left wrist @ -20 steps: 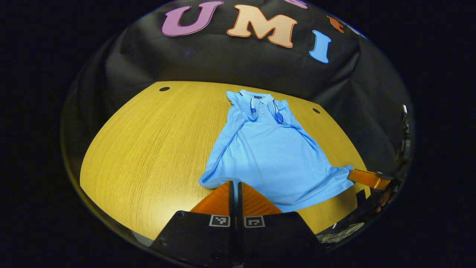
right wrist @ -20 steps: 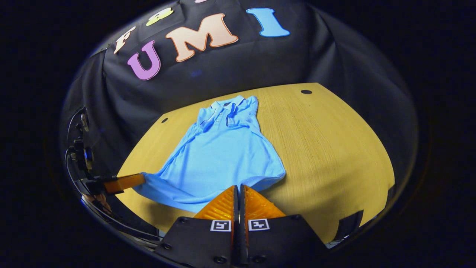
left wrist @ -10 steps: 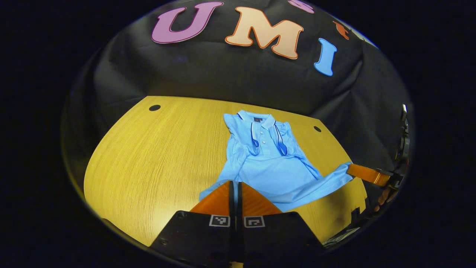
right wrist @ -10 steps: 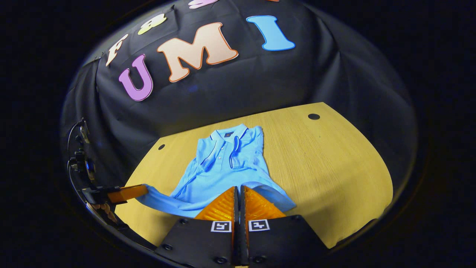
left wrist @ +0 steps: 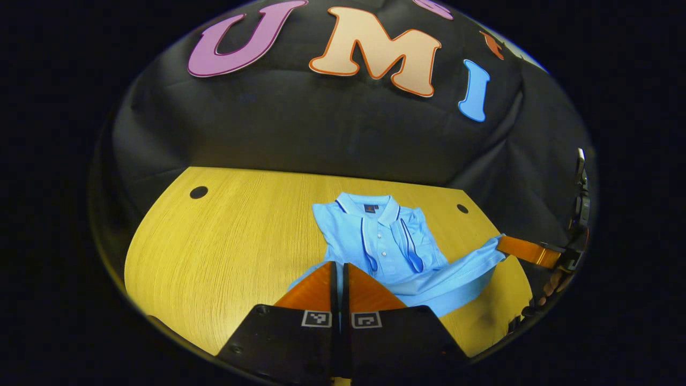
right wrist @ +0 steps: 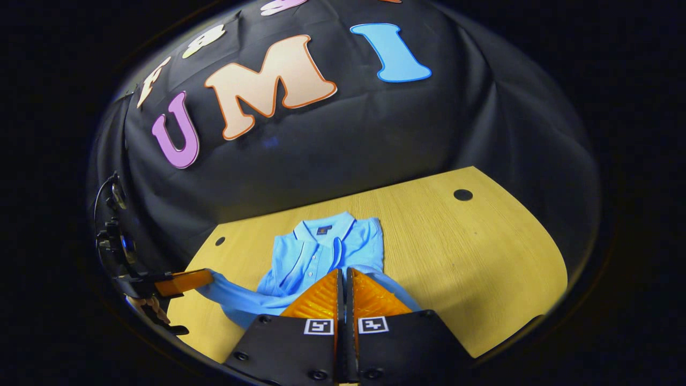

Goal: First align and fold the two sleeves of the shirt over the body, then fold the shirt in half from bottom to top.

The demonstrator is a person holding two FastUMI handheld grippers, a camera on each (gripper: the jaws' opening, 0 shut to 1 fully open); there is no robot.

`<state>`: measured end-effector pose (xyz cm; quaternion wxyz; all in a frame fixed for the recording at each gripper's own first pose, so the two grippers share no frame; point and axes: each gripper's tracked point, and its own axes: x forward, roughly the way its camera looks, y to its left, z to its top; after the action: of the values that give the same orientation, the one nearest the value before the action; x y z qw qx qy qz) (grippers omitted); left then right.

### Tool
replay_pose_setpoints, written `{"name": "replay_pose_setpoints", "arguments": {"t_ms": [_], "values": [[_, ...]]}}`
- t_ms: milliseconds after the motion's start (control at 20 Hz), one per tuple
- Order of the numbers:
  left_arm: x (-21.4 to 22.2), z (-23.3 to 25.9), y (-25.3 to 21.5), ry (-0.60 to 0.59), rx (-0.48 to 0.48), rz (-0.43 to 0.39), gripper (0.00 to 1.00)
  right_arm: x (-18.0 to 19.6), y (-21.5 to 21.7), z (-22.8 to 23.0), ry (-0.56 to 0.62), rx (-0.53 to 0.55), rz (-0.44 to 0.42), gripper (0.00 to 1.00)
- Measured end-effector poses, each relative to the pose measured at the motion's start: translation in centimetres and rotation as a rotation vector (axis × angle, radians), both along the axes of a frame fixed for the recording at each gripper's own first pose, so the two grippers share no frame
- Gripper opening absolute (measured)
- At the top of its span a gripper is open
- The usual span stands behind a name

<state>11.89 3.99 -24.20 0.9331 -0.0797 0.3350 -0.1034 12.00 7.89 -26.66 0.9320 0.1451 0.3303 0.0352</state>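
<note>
One yellow wood-grain table (left wrist: pixel 225 252) (right wrist: pixel 471 257) with a rounded edge stands against the black cloth wall of the booth. Two small dark round holes (left wrist: pixel 198 192) (right wrist: pixel 462 194) sit near its far corners, one to the left and one to the right.

One light blue short-sleeved polo shirt (left wrist: pixel 383 244) (right wrist: pixel 321 254) lies on the table, collar toward the far side, placket buttons showing. Both sleeves are folded in over the chest, their dark-trimmed cuffs lying beside the placket. The near part of the shirt, its bottom hem, is raised off the wood and stretched between the two tools, while the collar end rests flat.

There are two grippers. The left gripper (left wrist: pixel 338 276) (right wrist: pixel 206 276) has its fingers pressed together with a corner of the hem pinched between them. The right gripper (right wrist: pixel 344 284) (left wrist: pixel 501 244) is likewise closed tight on the other corner of the hem. In the right gripper view the fingers of one hand (right wrist: pixel 153 308) show under the left tool; in the left gripper view another hand (left wrist: pixel 549 284) shows under the right tool.
</note>
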Motion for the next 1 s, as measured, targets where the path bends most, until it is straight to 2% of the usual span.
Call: {"name": "replay_pose_setpoints", "arguments": {"t_ms": [400,600,750,950,1000], "values": [[9.6,-1.6,1.4,-0.041,-0.002,0.006,0.0,9.9,-0.7,-2.3,-0.026,-0.015,-0.067,0.02],[14.0,-3.9,2.3,-0.037,-0.005,0.029,0.0,13.9,-0.9,-5.5,-0.006,-0.049,-0.092,0.02],[15.8,-6.9,2.6,0.004,0.001,0.037,0.02,15.8,-0.9,-9.2,0.026,-0.082,-0.101,0.02],[16.6,-9.5,2.0,0.029,-0.009,0.028,0.0,16.3,-1.4,-12.0,0.062,-0.122,-0.125,0.02],[16.6,-9.8,1.8,0.033,-0.025,0.031,0.0,16.2,-1.5,-12.1,0.052,-0.133,-0.115,0.12]]}}
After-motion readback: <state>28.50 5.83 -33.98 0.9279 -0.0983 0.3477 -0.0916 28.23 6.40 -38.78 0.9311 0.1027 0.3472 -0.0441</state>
